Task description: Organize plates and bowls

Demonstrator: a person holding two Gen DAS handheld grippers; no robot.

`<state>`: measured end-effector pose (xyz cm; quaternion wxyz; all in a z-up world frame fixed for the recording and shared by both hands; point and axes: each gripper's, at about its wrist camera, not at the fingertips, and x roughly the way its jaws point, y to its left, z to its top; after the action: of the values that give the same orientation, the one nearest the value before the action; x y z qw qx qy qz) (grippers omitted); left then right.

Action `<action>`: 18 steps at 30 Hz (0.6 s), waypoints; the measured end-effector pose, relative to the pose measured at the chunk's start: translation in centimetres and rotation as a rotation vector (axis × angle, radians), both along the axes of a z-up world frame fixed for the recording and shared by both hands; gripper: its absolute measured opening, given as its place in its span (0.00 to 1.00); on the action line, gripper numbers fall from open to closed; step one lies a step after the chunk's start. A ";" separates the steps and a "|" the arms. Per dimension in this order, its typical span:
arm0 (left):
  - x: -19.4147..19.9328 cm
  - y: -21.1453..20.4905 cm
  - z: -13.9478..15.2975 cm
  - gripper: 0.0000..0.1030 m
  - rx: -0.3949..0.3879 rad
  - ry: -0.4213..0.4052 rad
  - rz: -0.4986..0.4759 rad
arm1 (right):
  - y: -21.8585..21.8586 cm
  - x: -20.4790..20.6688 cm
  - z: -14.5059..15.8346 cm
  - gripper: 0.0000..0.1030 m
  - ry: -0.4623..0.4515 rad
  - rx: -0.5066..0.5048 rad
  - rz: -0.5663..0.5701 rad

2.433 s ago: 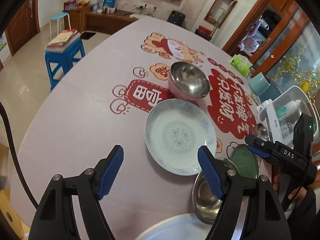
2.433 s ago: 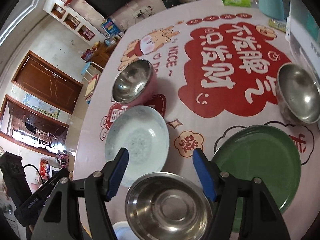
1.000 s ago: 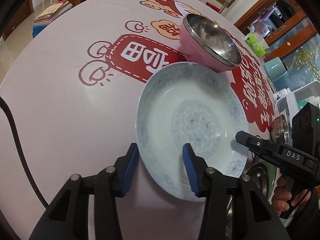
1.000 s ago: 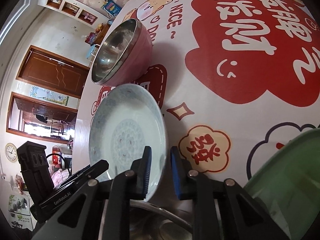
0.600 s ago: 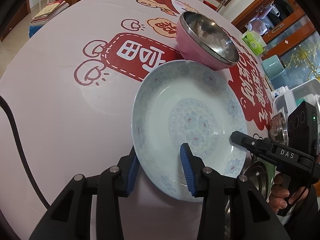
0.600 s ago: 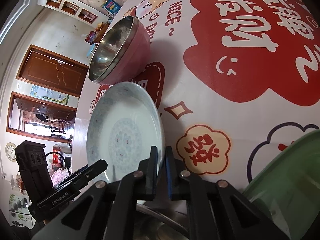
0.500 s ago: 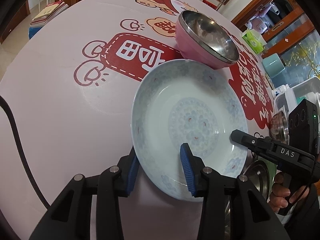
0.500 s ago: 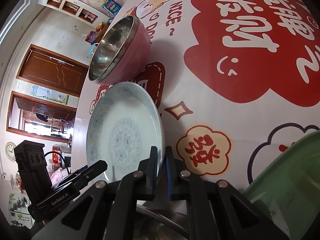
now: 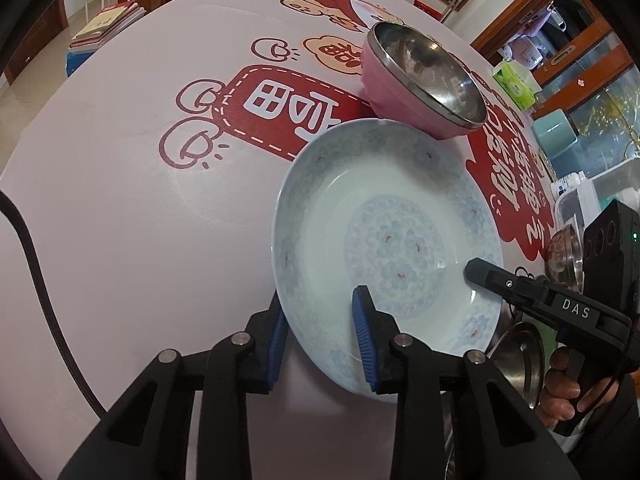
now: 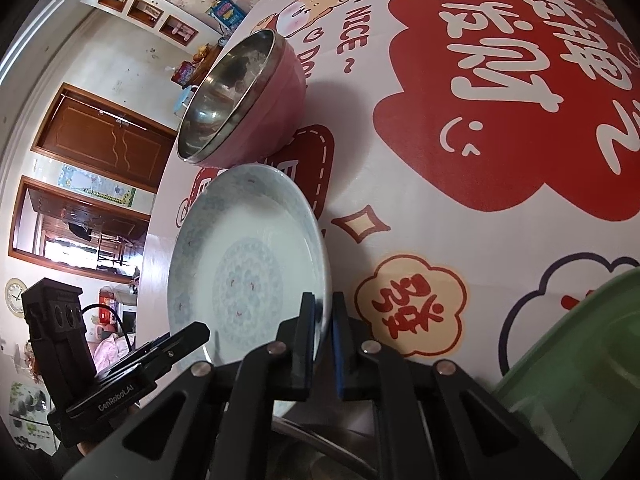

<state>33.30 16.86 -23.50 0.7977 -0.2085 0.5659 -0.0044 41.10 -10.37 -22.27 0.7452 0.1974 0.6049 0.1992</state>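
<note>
Both claws are on the pale blue patterned plate (image 9: 384, 232), which sits tilted on the table (image 9: 120, 208) right next to the pink steel-lined bowl (image 9: 424, 80). Right claw (image 10: 323, 320) is pinched tight on the plate's rim. Left claw (image 9: 320, 336) has just been closing, rim between its pads, looks clamped. Green plate (image 10: 580, 360) off to the side.

Both wrist cameras look steeply down along their fingers, close to the tabletop, from opposing sides; both show the patterned plate (image 9: 384, 236) (image 10: 244, 276) and pink bowl (image 9: 416, 80) (image 10: 248, 100).
</note>
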 end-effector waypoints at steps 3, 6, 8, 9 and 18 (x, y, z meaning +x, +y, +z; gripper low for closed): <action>-0.3 0.1 0.1 0.29 0.003 -0.002 0.002 | 0.1 0.0 0.1 0.07 0.004 0.009 0.005; -0.9 0.4 0.3 0.29 0.006 -0.008 0.012 | 0.5 -0.2 0.2 0.07 0.008 0.015 0.009; -1.3 0.7 0.4 0.29 0.004 -0.011 0.020 | 0.9 -0.3 0.4 0.08 0.005 0.015 0.019; -1.5 0.8 0.5 0.29 0.004 -0.013 0.023 | 1.0 -0.3 0.5 0.08 0.002 0.016 0.023; -3.6 2.3 2.6 0.29 -0.001 -0.055 0.072 | 2.9 -0.6 2.2 0.08 -0.039 0.037 0.052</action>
<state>29.71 19.20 -20.94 0.8124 -0.2289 0.5360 0.0183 40.46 -7.46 -20.05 0.7477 0.1915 0.5915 0.2334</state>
